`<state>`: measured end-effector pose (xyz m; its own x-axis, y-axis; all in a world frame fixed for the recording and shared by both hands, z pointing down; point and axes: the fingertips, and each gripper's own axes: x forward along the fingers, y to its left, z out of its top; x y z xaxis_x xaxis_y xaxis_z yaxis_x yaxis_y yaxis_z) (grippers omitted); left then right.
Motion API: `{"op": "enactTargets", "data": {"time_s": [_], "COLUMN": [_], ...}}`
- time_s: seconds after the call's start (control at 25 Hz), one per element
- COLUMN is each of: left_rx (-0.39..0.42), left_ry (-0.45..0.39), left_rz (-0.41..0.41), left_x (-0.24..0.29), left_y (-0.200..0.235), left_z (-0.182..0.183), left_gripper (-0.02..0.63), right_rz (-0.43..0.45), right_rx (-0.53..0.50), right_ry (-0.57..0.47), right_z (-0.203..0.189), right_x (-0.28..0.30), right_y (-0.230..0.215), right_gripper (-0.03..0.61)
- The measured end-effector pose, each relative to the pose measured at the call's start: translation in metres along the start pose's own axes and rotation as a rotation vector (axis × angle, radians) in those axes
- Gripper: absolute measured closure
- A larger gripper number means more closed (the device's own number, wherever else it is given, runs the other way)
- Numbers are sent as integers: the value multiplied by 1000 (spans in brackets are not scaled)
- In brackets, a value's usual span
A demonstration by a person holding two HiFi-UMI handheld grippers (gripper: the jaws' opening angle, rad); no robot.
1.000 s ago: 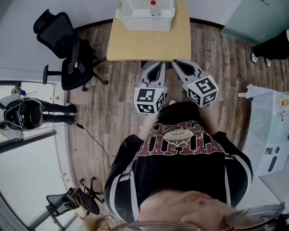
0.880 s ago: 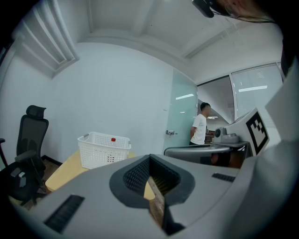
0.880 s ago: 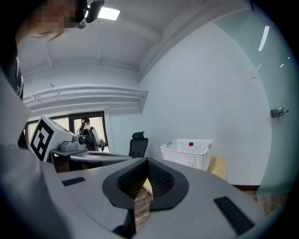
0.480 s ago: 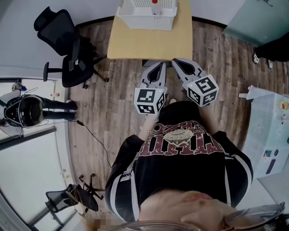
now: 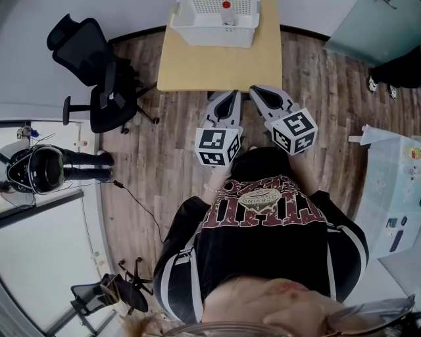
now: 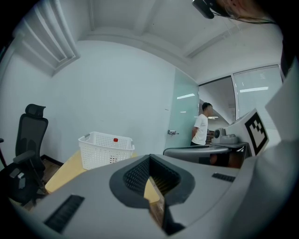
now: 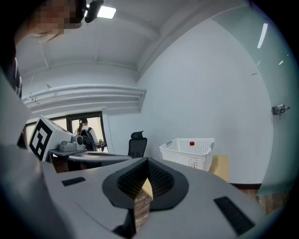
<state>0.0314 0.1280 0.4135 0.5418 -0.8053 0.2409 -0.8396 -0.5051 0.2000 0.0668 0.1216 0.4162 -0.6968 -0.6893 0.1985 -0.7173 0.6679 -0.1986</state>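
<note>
I hold both grippers side by side in front of my chest, over the wood floor. In the head view the left gripper (image 5: pixel 233 95) and right gripper (image 5: pixel 256 90) point at the near edge of a small light-wood table (image 5: pixel 220 62). Each has its jaws shut with nothing between them. At the table's far end stands a white slotted basket (image 5: pixel 212 18) with a red-capped item (image 5: pixel 227 5) inside. The left gripper view shows the left gripper (image 6: pixel 150 157) with the basket (image 6: pixel 105 148) ahead. The right gripper view shows the right gripper (image 7: pixel 147 160) and the basket (image 7: pixel 188 152).
A black office chair (image 5: pixel 92 72) stands left of the table. A person (image 5: pixel 39 164) stands at the far left, and another person's feet (image 5: pixel 388 76) show at the upper right. A pale table (image 5: pixel 388 191) lies to my right. A frosted glass door (image 7: pixel 275 116) is beside the table.
Almost nothing has changed. The table and basket have shifted slightly in the head view. Both grippers keep the same pose, jaws shut.
</note>
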Motion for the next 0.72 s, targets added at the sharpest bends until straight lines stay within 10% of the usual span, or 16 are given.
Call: {"op": "enactTargets", "data": {"time_s": [0.72], "left_rx": [-10], "left_ry": [8], "left_rz": [-47], "left_x": [33], "left_y": [69], "left_z": [19], "left_gripper": [566], "right_rz": [-54], "right_rx": [-1], "right_ry": [9], "right_z": [15], "right_x": [71], "right_y": [-18], "right_gripper": [561]}}
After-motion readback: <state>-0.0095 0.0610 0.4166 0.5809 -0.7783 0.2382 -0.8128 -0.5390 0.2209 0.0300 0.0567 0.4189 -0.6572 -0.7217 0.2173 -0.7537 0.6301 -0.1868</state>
